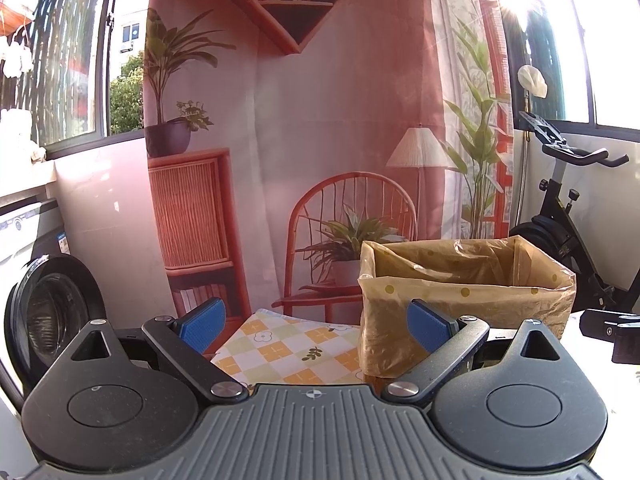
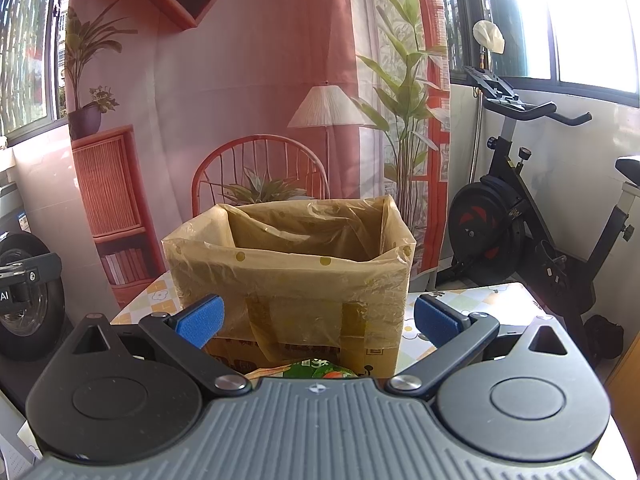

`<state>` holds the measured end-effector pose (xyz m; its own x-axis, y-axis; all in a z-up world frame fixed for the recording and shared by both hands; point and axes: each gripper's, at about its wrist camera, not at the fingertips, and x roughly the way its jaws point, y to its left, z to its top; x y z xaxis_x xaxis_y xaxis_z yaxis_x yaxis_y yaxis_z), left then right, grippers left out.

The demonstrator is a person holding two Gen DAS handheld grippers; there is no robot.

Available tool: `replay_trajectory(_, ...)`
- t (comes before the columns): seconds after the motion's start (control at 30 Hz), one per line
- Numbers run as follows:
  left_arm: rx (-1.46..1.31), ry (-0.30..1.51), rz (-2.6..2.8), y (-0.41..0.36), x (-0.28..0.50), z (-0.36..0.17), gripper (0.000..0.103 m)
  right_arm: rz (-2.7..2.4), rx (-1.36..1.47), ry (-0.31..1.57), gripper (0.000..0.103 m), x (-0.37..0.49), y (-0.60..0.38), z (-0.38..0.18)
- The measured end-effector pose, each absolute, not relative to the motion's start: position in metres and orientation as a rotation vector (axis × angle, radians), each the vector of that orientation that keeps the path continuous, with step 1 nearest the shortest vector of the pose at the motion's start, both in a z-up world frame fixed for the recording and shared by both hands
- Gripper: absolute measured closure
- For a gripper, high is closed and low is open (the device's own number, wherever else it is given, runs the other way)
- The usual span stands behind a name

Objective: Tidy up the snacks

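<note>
While both sets of blue fingers are spread wide with nothing held, the left gripper (image 1: 316, 326) is kept over the checkered tablecloth (image 1: 280, 354), just left of the cardboard box (image 1: 464, 292) lined with a yellowish bag. From the right gripper (image 2: 318, 320), that box (image 2: 288, 276) is seen dead ahead, mid-table. A green snack packet (image 2: 318, 370) is glimpsed at the box's near side, mostly hidden by the gripper body. An exercise bike (image 2: 520, 216) is parked far right.
</note>
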<state>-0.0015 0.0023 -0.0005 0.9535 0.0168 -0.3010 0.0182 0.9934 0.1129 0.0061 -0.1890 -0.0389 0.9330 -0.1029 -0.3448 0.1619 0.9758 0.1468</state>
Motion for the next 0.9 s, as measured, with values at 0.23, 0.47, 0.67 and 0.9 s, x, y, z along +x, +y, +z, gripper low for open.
replay_trajectory(0.23, 0.119, 0.307, -0.001, 0.0004, -0.0017, -0.0012, 0.004, -0.136, 0.175, 0.343, 0.0, 0.0061, -0.1888, -0.0391)
replay_trajectory(0.47, 0.119, 0.308, -0.001, 0.0, -0.0024, -0.0016, 0.004, -0.136, 0.175, 0.344, 0.0, 0.0062, -0.1888, -0.0394)
replay_trajectory(0.67, 0.118, 0.307, -0.001, 0.0004, -0.0024, -0.0016, 0.004, -0.136, 0.175, 0.343, 0.0, 0.0061, -0.1886, -0.0393)
replay_trajectory(0.9, 0.119, 0.307, 0.001, 0.0002, -0.0021, -0.0016, 0.004, -0.136, 0.175, 0.344, 0.0, 0.0062, -0.1885, -0.0394)
